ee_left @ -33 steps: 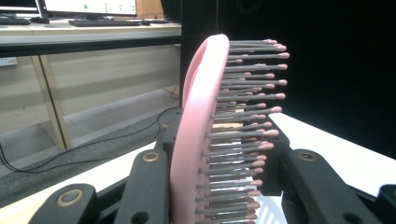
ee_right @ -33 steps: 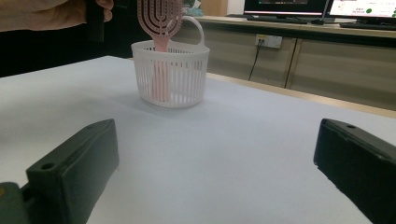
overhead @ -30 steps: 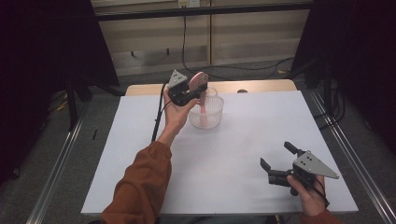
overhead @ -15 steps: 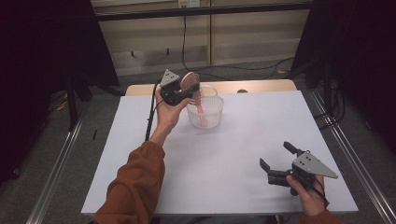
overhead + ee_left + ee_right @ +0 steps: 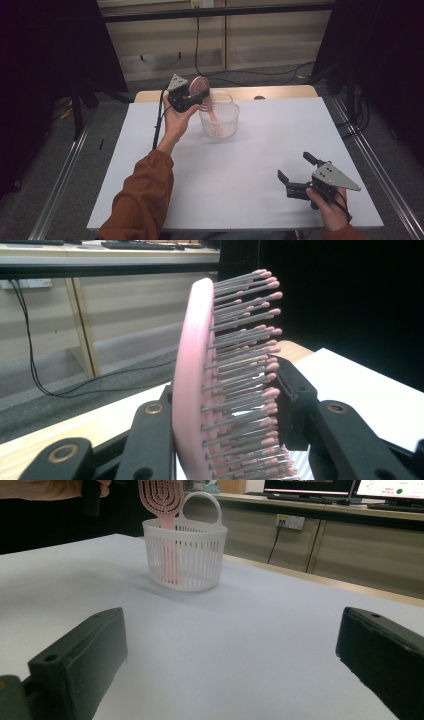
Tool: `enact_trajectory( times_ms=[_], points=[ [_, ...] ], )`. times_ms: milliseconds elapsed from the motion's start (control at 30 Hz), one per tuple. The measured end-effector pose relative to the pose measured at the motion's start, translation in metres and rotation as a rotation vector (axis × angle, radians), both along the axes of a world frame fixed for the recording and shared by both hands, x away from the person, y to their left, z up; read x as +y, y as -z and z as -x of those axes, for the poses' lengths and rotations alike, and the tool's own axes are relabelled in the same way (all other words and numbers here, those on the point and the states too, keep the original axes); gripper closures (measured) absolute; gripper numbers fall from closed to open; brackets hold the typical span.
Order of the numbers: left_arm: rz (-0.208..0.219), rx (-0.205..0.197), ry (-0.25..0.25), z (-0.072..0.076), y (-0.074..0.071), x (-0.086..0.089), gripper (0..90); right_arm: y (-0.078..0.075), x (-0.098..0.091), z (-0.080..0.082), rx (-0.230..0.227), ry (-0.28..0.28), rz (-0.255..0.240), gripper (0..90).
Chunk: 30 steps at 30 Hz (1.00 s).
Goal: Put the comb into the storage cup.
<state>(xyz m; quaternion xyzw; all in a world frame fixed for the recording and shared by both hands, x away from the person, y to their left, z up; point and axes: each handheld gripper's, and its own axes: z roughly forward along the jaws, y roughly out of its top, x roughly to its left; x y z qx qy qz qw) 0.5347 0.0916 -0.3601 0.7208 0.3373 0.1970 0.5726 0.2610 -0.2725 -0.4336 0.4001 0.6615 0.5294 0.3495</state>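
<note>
A pink hairbrush (image 5: 201, 85) stands with its handle down inside a white slatted basket (image 5: 231, 120) at the back middle of the table. My left gripper (image 5: 198, 93) hovers at the basket's left rim with the brush head between its jaws. In the left gripper view one jaw lies against the brush's (image 5: 192, 380) pink back and the other touches the bristle tips. These jaws have just been opening a little, with the brush still between them. My right gripper (image 5: 295, 166) rests open near the front right, nothing between its jaws (image 5: 235, 640). It faces the basket (image 5: 185, 555) and brush (image 5: 160, 495).
The white table top (image 5: 250, 165) stretches between the basket and my right gripper. A wooden strip (image 5: 280, 92) runs along the table's far edge. Metal rails (image 5: 372, 160) flank both sides. A cable (image 5: 157, 122) trails from the left gripper.
My left hand has shifted to the left with the brush head, tilting the brush more upright in the basket. The right gripper has stayed where it was.
</note>
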Motion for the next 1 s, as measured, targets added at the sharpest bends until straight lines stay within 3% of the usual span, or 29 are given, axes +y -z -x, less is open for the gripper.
enact_trajectory(
  times_ms=[500,567,633,733,833,1000],
  points=[
    [-0.023,0.044,-0.01,-0.004,0.008,0.011,53.5,0.0,0.0,0.0,0.001,-0.003,0.002,0.0],
    [-0.038,0.044,-0.016,-0.005,0.008,0.012,50.4,0.0,0.001,0.0,0.002,-0.004,0.002,0.0],
    [-0.079,0.039,-0.017,-0.005,0.01,0.012,47.1,0.001,0.0,0.0,0.001,-0.005,0.003,0.0],
    [-0.049,0.062,-0.018,-0.006,0.013,0.013,46.8,0.001,0.0,0.0,0.002,-0.003,0.003,0.0],
    [-0.081,0.065,-0.022,-0.007,0.015,0.014,39.2,0.001,0.001,0.0,0.003,-0.002,0.006,0.0],
    [-0.08,0.078,-0.002,-0.006,0.015,0.012,33.0,0.001,0.001,-0.001,0.006,-0.006,0.003,0.0]
  ],
)
